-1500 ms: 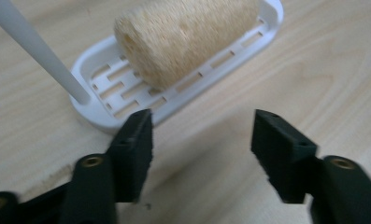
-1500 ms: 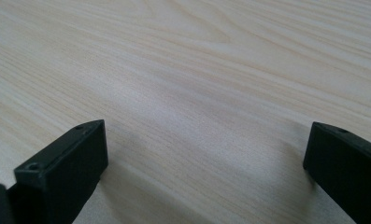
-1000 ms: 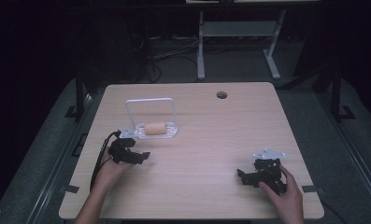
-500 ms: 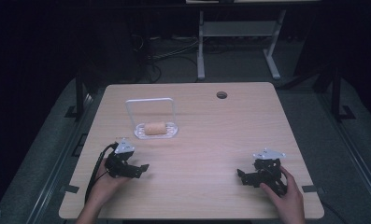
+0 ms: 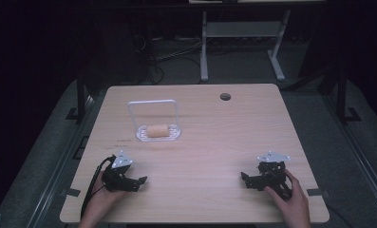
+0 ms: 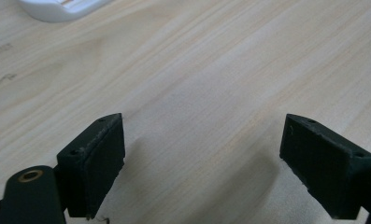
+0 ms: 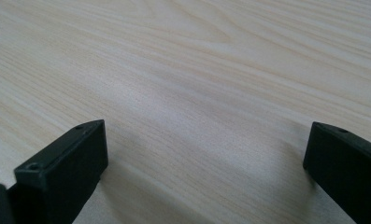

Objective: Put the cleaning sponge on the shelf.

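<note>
Wooden surface (image 5: 214, 137) | bread roll (image 5: 157, 130) on white rack tray (image 5: 173, 135), far left | left tongs (image 5: 137, 182) released, empty, near edge | right tongs (image 5: 245, 178) released, idle | step: roll seems placed, or pre-approach | next: reach only if lifting roll

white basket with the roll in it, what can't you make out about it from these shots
- High view: the white basket and the roll are too small to tell the roll's surface or the basket's base pattern.
- Left gripper view: the basket is cut off by the top edge, leaving just a bit of rim.
- Left gripper and right gripper: open over bare table.
</note>
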